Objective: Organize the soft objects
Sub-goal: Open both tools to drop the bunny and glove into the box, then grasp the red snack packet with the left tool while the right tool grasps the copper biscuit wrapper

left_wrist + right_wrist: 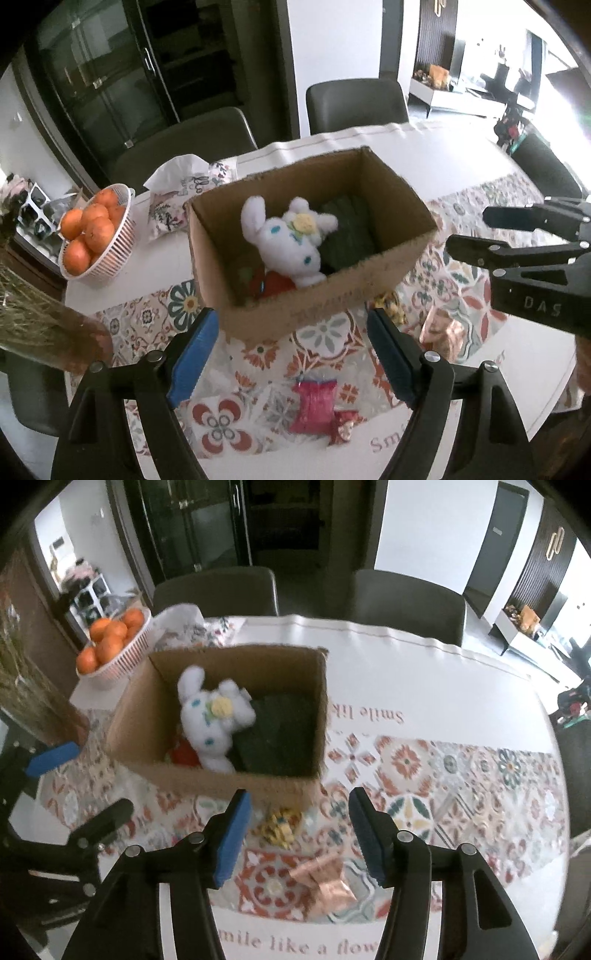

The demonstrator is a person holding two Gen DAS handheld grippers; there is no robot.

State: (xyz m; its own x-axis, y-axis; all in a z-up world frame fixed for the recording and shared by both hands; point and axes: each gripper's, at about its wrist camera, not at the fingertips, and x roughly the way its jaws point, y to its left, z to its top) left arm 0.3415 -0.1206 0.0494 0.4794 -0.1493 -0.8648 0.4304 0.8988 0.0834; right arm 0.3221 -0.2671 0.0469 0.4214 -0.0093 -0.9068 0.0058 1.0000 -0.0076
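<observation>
An open cardboard box (388, 266) (155, 709) stands on the patterned tablecloth. Inside lie a white plush bunny (291, 240) (210, 720), a dark green soft item (347, 236) (280, 734) and a red soft item (273, 284) (184, 755). My left gripper (291, 354) is open and empty above a pink shiny pouch (314, 408). My right gripper (299, 834) is open and empty above a yellow soft item (280, 825) (386, 306) and a copper shiny pouch (325, 880) (443, 332). The right gripper also shows in the left wrist view (469, 236).
A basket of oranges (92, 236) (114, 642) and a floral tissue pouch (177, 199) (184, 627) stand left of the box. Dark chairs (354, 103) (406, 602) line the table's far side. A dried-grass bundle (40, 314) stands at the left.
</observation>
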